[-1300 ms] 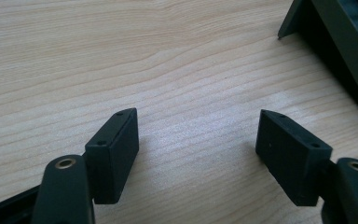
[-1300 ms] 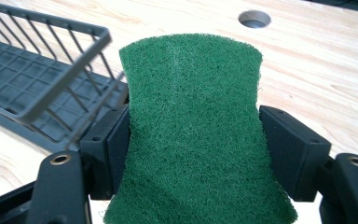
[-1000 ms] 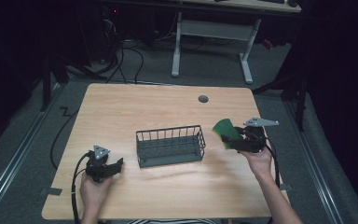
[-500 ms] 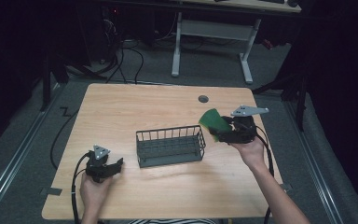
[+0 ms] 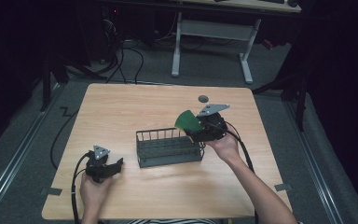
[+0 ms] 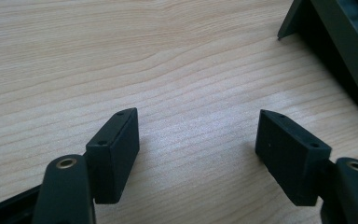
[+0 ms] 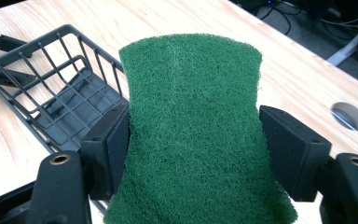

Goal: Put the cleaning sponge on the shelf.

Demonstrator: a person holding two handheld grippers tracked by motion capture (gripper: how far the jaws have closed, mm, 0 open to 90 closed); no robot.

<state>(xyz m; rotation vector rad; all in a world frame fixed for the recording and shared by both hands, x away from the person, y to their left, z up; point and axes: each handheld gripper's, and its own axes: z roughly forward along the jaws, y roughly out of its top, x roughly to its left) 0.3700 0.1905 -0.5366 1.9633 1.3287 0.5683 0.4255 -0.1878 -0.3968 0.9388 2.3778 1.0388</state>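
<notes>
The right gripper [image 5: 193,129] holds a green scrubbing pad [image 7: 193,126] between its two jaws; the jaws press on both side edges of the pad, and the pad bends a little between them. The pad is in the air, above the right end of a dark wire basket [image 5: 168,147], which stands just below and ahead of the jaws. The left gripper [image 6: 198,147] rests low over the wooden table [image 5: 135,107], its jaws wide apart with nothing between them; a corner of the basket is ahead of its right jaw.

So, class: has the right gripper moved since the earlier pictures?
Yes. The right gripper, holding the green scouring pad, moved left to the wire basket's right end.
</notes>
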